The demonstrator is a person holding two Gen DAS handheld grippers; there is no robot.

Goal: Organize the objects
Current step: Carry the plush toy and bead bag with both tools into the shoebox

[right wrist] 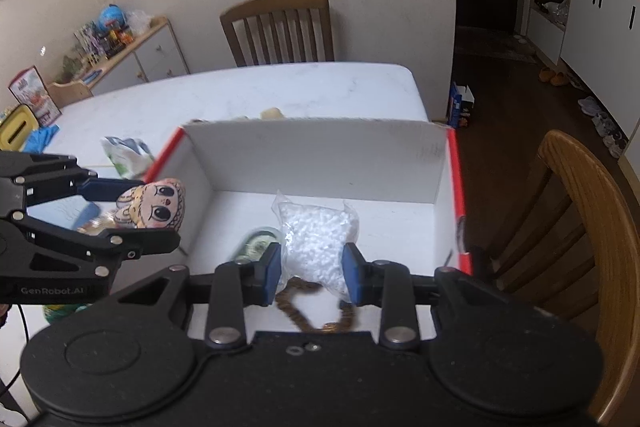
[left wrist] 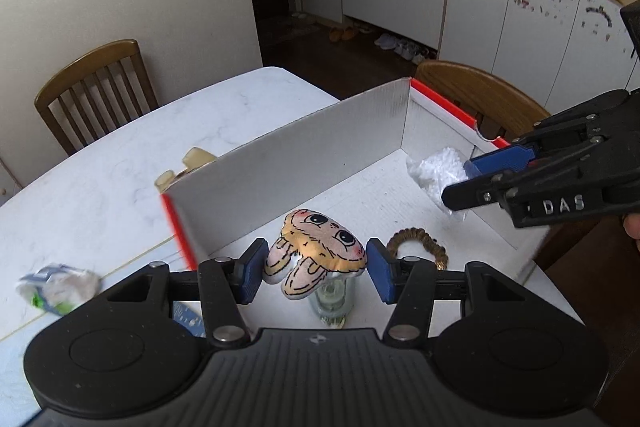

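Over box (right wrist: 320, 163) | left gripper (left wrist: 316, 269) jaws grip bunny toy (left wrist: 320, 251) | right gripper (right wrist: 310, 273) jaws grip pellet bag (right wrist: 316, 239)

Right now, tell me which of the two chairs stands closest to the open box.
The lighter wooden chair, right behind the red-edged side of the box. The darker chair sits across the table by the wall.

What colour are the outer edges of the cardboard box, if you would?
Red-orange on the box edges, white inside; clearest in the right wrist view.
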